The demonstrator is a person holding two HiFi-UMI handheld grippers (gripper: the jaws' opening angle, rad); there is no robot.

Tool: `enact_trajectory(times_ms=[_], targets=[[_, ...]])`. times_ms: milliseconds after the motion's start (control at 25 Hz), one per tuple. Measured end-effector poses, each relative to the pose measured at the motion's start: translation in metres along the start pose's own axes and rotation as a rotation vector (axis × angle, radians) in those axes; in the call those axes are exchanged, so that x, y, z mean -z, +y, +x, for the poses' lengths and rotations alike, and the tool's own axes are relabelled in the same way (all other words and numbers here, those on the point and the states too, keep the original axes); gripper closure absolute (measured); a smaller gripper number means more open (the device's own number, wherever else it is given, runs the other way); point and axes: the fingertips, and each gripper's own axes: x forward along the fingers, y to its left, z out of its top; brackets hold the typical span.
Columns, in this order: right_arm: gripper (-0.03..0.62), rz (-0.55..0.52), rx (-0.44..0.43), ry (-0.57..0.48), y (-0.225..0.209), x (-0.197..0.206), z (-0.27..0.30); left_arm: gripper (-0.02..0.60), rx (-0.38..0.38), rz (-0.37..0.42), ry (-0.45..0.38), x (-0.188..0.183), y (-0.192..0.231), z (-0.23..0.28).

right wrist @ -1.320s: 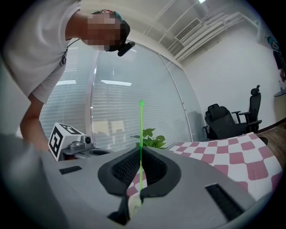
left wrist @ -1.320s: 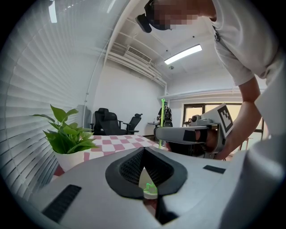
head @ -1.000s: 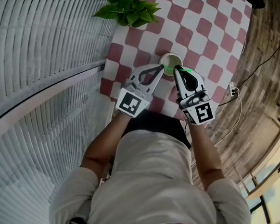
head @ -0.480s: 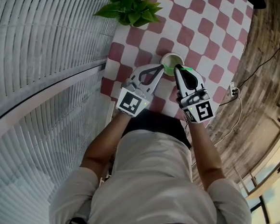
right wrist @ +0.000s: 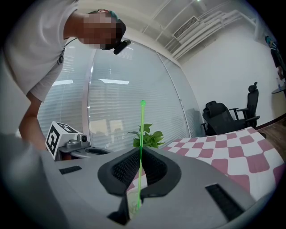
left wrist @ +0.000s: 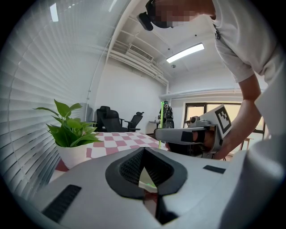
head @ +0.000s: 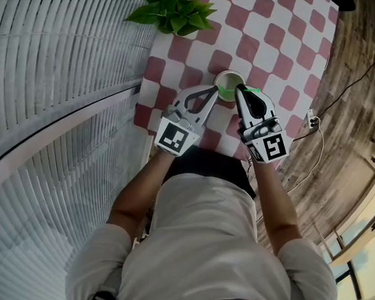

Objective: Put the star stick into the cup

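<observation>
we see a checked table (head: 275,35) with a potted plant (head: 175,11) well beyond the cup (head: 230,81); our left gripper (head: 214,90) is pinched on the cup's near rim, and our right gripper (head: 238,91), just beside the cup, is clamped on the upright star stick (right wrist: 141,147), its lower end at the cup's mouth

No words, numbers or brand names to read anywhere. Only black-and-white square patterns, on the cube (head: 176,139) of the left gripper (head: 216,91) and on the cube (head: 269,149) of the right gripper (head: 237,89). No letters in them.
</observation>
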Motion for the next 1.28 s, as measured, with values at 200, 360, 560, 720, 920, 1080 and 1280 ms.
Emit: enact_trajectory(times_ms=[200,360,560,720,920,1080,1280], targets=[[0.556,-0.01,0.015,0.004,-0.006,0.001,-0.002,0.549,0.002,0.002,0.003,0.0,0.0,0.001],[0.556,-0.017,0.019,0.008,-0.012,0.002,-0.002,0.549,0.004,-0.001,0.008,0.0,0.0,0.002],[0.554,-0.02,0.021,0.012,-0.017,0.003,-0.002,0.549,0.0,-0.01,0.004,0.0,-0.001,0.003],[0.554,-0.02,0.035,0.013,-0.024,0.004,-0.001,0.549,0.002,-0.006,0.015,0.002,-0.001,0.004],[0.554,-0.029,0.045,0.016,-0.033,0.007,0.0,0.549,0.001,-0.007,0.019,0.003,0.0,0.005],[0.554,-0.041,0.053,0.026,-0.04,0.009,0.0,0.549,0.0,-0.01,0.016,0.003,0.0,0.005],[0.554,-0.047,0.067,0.036,-0.049,0.014,-0.001,0.549,-0.002,-0.013,0.019,0.005,0.001,0.006]])
